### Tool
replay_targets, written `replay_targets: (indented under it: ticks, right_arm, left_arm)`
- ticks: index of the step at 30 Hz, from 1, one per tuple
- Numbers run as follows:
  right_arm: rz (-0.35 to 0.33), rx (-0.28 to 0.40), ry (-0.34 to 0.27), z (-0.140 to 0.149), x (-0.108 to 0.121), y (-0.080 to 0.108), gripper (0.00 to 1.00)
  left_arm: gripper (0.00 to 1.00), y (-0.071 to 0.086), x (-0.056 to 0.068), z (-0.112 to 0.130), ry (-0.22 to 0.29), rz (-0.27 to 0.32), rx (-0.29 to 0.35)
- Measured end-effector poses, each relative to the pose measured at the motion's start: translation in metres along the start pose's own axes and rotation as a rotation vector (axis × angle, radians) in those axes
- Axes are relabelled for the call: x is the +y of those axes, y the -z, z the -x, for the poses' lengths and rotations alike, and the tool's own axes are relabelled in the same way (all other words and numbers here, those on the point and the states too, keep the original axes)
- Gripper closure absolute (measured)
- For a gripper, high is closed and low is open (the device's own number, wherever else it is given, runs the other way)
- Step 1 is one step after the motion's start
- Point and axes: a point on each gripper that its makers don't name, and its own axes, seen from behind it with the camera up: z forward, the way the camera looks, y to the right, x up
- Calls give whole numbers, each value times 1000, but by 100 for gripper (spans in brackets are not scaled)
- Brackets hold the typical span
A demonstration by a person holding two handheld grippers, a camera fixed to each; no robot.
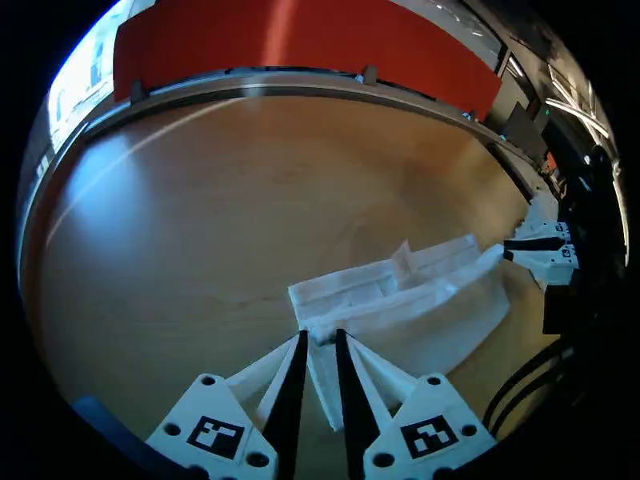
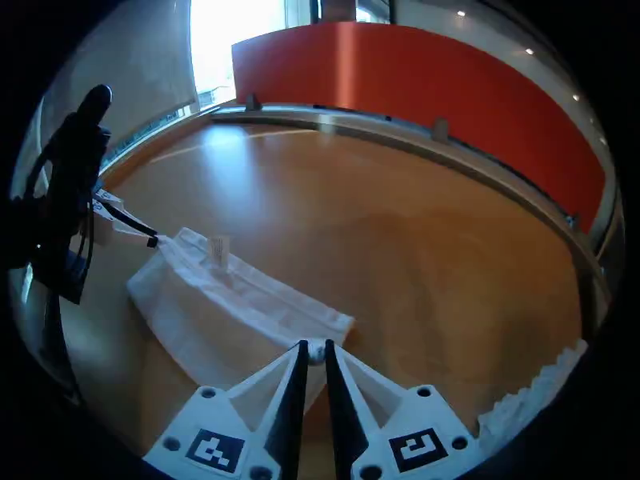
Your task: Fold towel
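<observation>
**A:** In the left gripper view, where is the towel [image 1: 416,312]?

**B:** On the wooden table [image 1: 200,224], in loose folds. The left gripper [image 1: 321,334] is nearly closed and pinches one corner. I think the towel is soft and light, so corners are the good hold.

**A:** And the right gripper view?

**B:** The right gripper [image 2: 315,346], also nearly closed, pinches the opposite corner. Another white cloth [image 2: 536,392] lies near; a red panel [image 2: 448,88] stands well apart.
</observation>
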Motion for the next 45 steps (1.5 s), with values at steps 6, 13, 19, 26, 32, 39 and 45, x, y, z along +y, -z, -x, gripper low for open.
replay_targets:
  ticks: [6,13,19,26,32,39,45]
  right_arm:
    - [36,7,10,-3,8,-3,79]
    - [61,19,9,-9,13,-2,55]
    - [66,28,0,-8,13,4,30]
    - [59,26,-4,0,8,11,30]
    - [49,22,-4,8,0,18,30]
    - [32,9,3,25,-12,27,30]
    - [31,-9,13,42,-18,34,30]
  left_arm:
    - [57,-2,-6,-6,-1,-24,18]
    - [21,5,-13,-12,-15,-48,42]
    - [13,14,-15,-9,-13,-50,57]
    - [12,20,-14,0,-15,-49,55]
    - [12,26,-15,10,-12,-62,53]
    - [13,35,-15,29,0,-75,44]
    - [13,44,-12,46,17,-77,38]
